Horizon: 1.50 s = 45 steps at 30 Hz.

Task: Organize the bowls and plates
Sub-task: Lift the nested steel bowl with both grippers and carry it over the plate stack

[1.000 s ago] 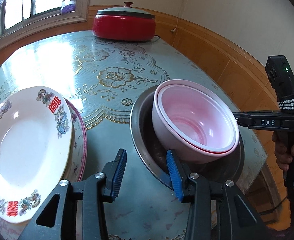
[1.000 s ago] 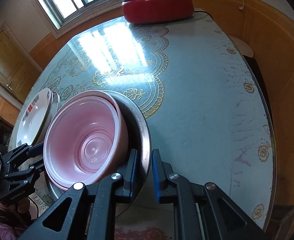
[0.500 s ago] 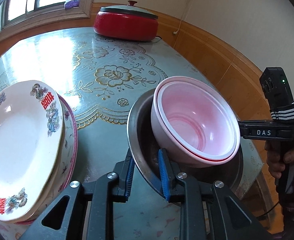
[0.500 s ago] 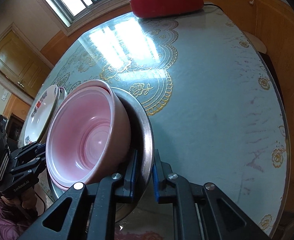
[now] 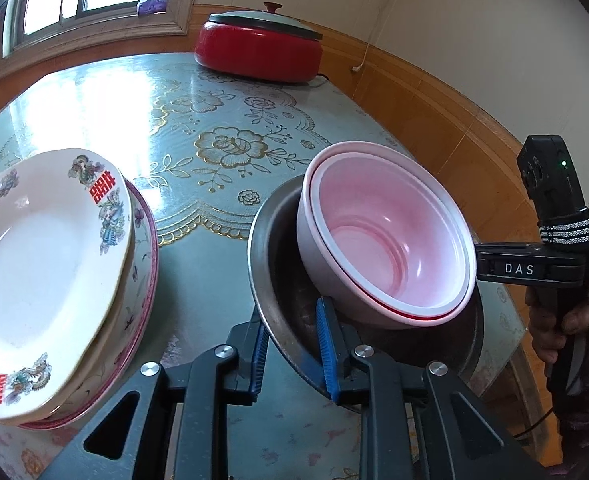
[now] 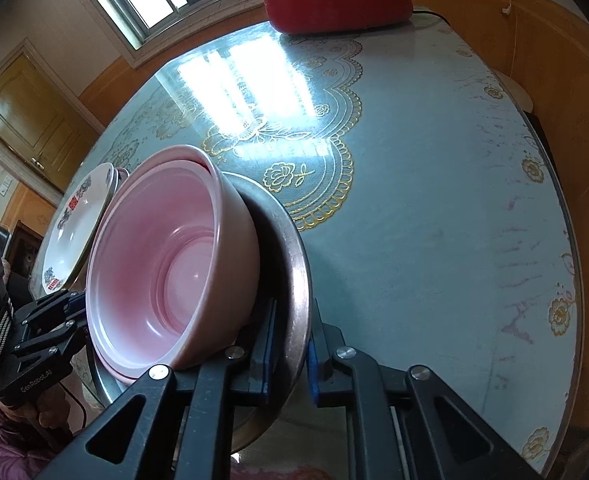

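Observation:
A steel basin (image 5: 272, 280) (image 6: 298, 280) holds two nested pink bowls (image 5: 390, 240) (image 6: 166, 264), which lean tilted inside it. My left gripper (image 5: 292, 354) is shut on the basin's near rim. My right gripper (image 6: 290, 356) is shut on the opposite rim; it also shows at the right of the left wrist view (image 5: 534, 268). The basin is held tilted just above the table. A stack of decorated white plates (image 5: 42, 264) (image 6: 78, 224) stands left of the basin.
A red electric cooker with a lid (image 5: 258, 52) (image 6: 334, 0) stands at the table's far edge under the window. The blue floral tablecloth (image 5: 222, 148) (image 6: 434, 160) covers the table. The table's edge and a wood-panelled wall lie to the right.
My left gripper went from open beside the basin to shut on its rim. Both grippers then raised and tilted the basin with the bowls.

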### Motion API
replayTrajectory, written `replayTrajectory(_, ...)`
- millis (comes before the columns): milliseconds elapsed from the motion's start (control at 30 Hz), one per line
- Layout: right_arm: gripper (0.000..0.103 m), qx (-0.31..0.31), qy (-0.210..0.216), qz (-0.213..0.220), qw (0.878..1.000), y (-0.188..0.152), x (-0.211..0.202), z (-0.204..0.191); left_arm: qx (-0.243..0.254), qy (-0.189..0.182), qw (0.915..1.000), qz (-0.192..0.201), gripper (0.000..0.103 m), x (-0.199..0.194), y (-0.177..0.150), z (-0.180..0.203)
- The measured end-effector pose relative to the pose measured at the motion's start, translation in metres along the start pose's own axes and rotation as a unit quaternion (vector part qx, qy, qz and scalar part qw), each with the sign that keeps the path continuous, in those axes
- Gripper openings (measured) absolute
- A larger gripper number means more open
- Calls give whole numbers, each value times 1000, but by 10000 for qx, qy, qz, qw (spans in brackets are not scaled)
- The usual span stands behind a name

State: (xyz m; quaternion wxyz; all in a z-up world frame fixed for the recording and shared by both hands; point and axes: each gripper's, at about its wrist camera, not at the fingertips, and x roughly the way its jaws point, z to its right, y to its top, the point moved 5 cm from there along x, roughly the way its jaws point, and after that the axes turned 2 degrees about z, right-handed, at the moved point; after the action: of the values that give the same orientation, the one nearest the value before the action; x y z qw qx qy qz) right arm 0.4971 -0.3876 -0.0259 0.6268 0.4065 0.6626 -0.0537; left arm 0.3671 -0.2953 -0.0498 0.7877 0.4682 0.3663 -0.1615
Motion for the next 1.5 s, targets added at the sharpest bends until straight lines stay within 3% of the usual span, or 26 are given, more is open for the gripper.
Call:
replayTrajectory(67, 14, -108, -13, -55, 9999, -2, 2, -3, -9, -53, 10000, 17, 24, -3, -2, 0)
replayTrajectory(167, 17, -33, 114, -82, 9999, -4, 5, 1, -85, -128, 9999, 6, 32, -3, -3, -5)
replayTrajectory(200, 17, -38, 130, -89, 9999, -5, 6, 1, -87, -167, 9998, 18, 31, -3, -4, -6)
replayTrajectory(233, 15, -61, 107, -95, 9999, -5, 7, -1, -79, -257, 9996, 24, 24, -4, -4, -4)
replayTrajectory(300, 13, -50, -21, -82, 10000, -4, 6, -3, -26, -153, 9999, 32, 24, -7, -5, 1)
replayTrajectory(500, 11, 59, -61, 37, 10000, -3, 2, 2, -143, -348, 9993, 47, 24, -8, -7, 3)
replayTrajectory(667, 14, 199, 238, 59, 9995, -6, 9, 4, -199, -405, 9990, 49, 24, -9, -7, 1)
replayTrajectory(800, 21, 403, 481, 49, 9980, -14, 11, 14, -357, -440, 9984, 32, 41, -11, -10, -8)
replayTrajectory(867, 21, 416, 492, 42, 9979, -16, 14, 12, -285, -461, 9985, 16, 37, -11, -9, -5)
replayTrajectory(900, 19, 412, 464, 48, 9981, -17, 16, 12, -213, -554, 9982, 12, 23, -11, -9, 0)
replayTrajectory(933, 10, 404, 555, 62, 9976, -18, 18, 8, -112, -450, 9989, 33, 24, -12, -9, 5)
replayTrajectory(967, 9, 311, 411, 101, 9986, -19, 18, 5, -2, -297, 9995, 71, 24, -14, -9, 8)
replayTrajectory(1067, 8, 208, 330, 125, 9992, -22, 15, 0, -214, -539, 9983, 53, 23, -17, -10, 4)
replayTrajectory(1500, 9, -195, 387, 531, 9976, 3, -24, -41, -170, -535, 9960, 698, 22, -75, 16, 0)
